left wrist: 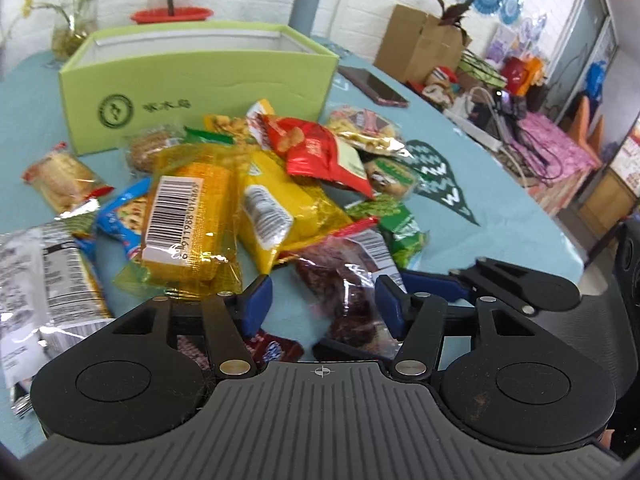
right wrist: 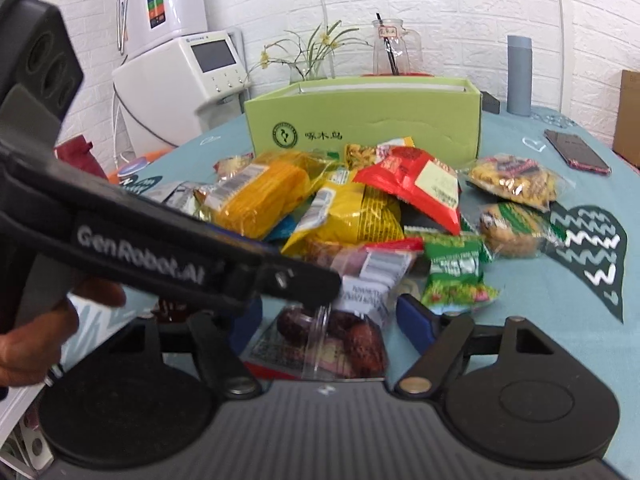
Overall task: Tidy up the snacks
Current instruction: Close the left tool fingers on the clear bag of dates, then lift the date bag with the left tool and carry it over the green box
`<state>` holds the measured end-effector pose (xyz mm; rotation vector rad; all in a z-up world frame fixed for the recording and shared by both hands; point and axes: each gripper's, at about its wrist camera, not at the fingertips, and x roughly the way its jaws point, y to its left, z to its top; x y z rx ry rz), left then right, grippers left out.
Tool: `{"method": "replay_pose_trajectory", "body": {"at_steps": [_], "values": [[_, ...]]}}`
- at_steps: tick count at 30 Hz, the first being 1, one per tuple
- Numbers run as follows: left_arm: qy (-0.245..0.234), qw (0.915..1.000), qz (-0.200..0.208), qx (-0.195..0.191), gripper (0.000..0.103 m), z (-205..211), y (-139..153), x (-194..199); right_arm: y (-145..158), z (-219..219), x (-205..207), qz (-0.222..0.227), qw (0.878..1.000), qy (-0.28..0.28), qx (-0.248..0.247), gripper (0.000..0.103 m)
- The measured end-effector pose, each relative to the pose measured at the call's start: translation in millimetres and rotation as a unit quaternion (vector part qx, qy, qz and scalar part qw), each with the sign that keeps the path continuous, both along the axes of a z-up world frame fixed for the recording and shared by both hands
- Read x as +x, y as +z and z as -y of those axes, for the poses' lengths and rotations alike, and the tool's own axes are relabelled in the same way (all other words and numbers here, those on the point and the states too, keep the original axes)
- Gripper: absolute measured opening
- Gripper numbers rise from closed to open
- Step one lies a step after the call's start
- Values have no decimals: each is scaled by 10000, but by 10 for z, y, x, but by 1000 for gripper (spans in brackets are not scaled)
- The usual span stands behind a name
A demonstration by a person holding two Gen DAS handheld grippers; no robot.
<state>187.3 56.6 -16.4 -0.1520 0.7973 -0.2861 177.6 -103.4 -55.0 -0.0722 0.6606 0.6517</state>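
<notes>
A pile of snack packets lies on the blue tablecloth in front of an open green box [left wrist: 192,80], also in the right wrist view [right wrist: 360,120]. The pile includes an orange packet [left wrist: 188,224], a yellow one [left wrist: 280,208], a red one [left wrist: 320,152] and a clear pack of dark red dates [left wrist: 348,280]. My left gripper [left wrist: 322,304] is open, its blue pads either side of the near end of the date pack. My right gripper [right wrist: 328,320] is open around the same date pack [right wrist: 332,340]; the left gripper body crosses in front of it.
A phone [left wrist: 374,86] lies right of the box. A grey bottle [left wrist: 306,0], a glass jug on a red tray [left wrist: 172,14] and a flower vase [left wrist: 76,28] stand behind it. A silver packet [left wrist: 36,280] lies at the left. Cardboard boxes and clutter sit beyond the table's right edge.
</notes>
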Motion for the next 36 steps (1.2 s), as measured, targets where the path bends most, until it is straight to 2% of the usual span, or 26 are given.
{"method": "replay_pose_trajectory", "body": {"at_steps": [3,5,9,12,18,22,29,30,31,33,36], "values": [[-14,9999,-104,-66,40,14,-43,50,-14,-18,-33,72,10000,36,-46,84],[-48,9996,-178,-196,40,19,-65,69,-23,-41,-24,35,9999,112,-25,92],[-67,9993,-209,-289,39,18,-67,86,-25,-53,-51,87,9998,108,-115,92],[-48,9988,-231,-427,38,-36,-83,59,16,-27,-17,-66,10000,-54,-8,92],[-82,9989,-216,-397,37,5,-86,40,46,-154,-56,147,9997,110,-169,88],[-85,9986,-240,-470,37,3,-85,50,36,-65,-61,100,9997,-62,-210,77],[-166,9987,-253,-413,37,77,-100,42,2,7,-71,163,9995,-167,-218,78],[-189,9985,-300,-426,35,94,-119,45,-5,-25,-67,213,9994,-114,-245,77],[-229,9980,-371,-455,31,111,-144,52,-4,-49,-71,238,9994,-53,-234,70],[-259,9984,-306,-400,24,147,-137,5,26,-65,-114,244,9994,-47,-248,68],[-373,9982,-142,-445,19,144,43,-102,198,36,-178,223,9997,-32,4,67]]}}
